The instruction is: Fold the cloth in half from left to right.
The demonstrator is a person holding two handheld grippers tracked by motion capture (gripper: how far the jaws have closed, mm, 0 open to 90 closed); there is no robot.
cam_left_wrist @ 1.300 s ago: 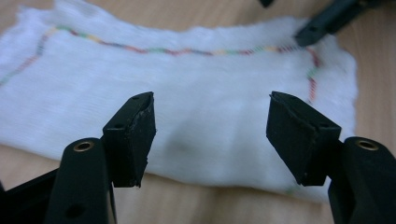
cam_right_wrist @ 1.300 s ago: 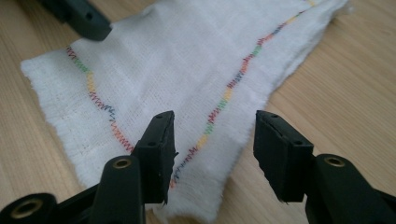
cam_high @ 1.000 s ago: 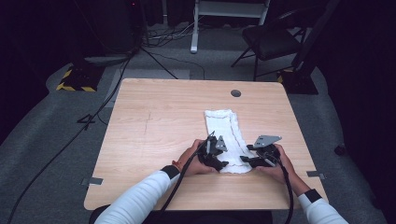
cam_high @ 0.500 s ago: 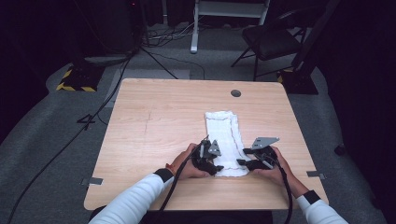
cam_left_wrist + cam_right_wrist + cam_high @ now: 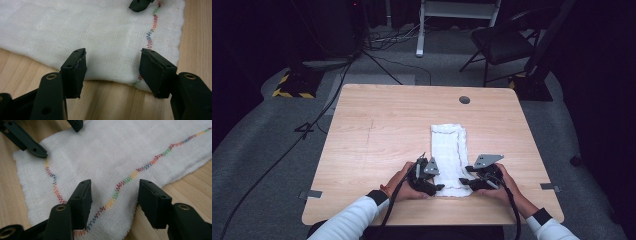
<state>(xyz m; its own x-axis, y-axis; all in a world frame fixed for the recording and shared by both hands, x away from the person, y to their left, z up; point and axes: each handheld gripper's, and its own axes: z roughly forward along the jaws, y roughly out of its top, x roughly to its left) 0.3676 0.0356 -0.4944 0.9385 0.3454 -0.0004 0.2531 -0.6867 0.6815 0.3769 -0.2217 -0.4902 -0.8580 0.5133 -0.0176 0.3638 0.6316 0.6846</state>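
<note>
A white folded cloth (image 5: 451, 155) with a rainbow-coloured stitched seam lies flat on the wooden table (image 5: 382, 125), its long side running away from me. My left gripper (image 5: 438, 186) sits at the cloth's near left corner, open, its jaws straddling the cloth's edge (image 5: 112, 67). My right gripper (image 5: 465, 182) is at the near right corner, also open, with the seam (image 5: 120, 186) running between its jaws. The tips of the other gripper show at the top of each gripper view. Neither gripper holds anything.
The table has a round cable hole (image 5: 464, 99) at the far right. Beyond the table stand a black chair (image 5: 504, 45) and a white stand (image 5: 419, 30); cables cross the grey floor at the left.
Both hands have slid slightly nearer to the table's front edge, along the cloth to its near corners. The cloth has not moved.
</note>
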